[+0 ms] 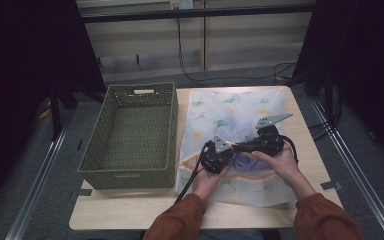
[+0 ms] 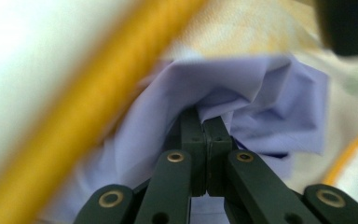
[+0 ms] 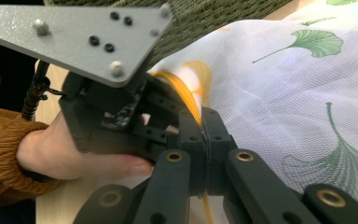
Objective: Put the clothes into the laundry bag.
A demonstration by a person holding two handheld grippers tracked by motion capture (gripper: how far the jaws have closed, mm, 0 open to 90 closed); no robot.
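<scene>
No writing or brand could be read anywhere. One woven green basket stood on the left half of the desk, and nothing could be seen inside it. One white cloth printed with green ginkgo leaves and edged with a yellow-orange border lay spread over the right half of the desk, just beside the basket, with a lilac layer bunched at its middle. Two grippers were held over the cloth near the front edge. The left hand-held gripper was clamped together on the lilac fold. The right hand-held gripper was pinched on the yellow border, just beside the left one.
</scene>
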